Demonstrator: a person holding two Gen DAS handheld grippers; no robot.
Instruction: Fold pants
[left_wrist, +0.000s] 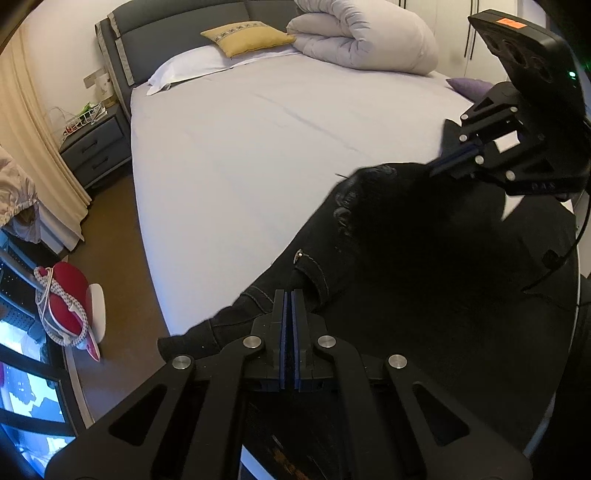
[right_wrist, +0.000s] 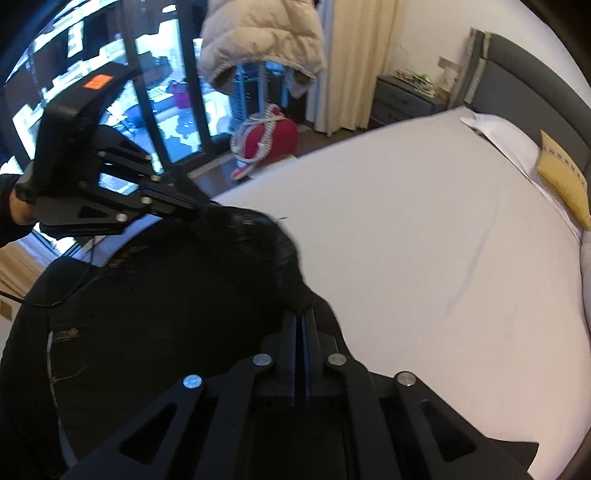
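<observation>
While both claws clamp the black pants (left_wrist: 406, 258), folded duvet (left_wrist: 362, 37) only in left view.

A: How many garments lie on the bed (left_wrist: 258, 155)?

B: One pair of black pants (left_wrist: 406, 258), at the bed's near edge. Two grippers are at it: the left gripper (left_wrist: 288, 295) and the right gripper (left_wrist: 436, 168).

A: And at the headboard end?

B: One yellow cushion (left_wrist: 245, 37), one white pillow (left_wrist: 184, 68), one rolled white duvet (left_wrist: 362, 37), and one purple cushion (left_wrist: 469, 86) at the far side edge.

A: Off the bed?

B: One grey nightstand (left_wrist: 98, 147) with two drawers, and one puffy jacket (right_wrist: 262, 40) hanging by the window.
</observation>
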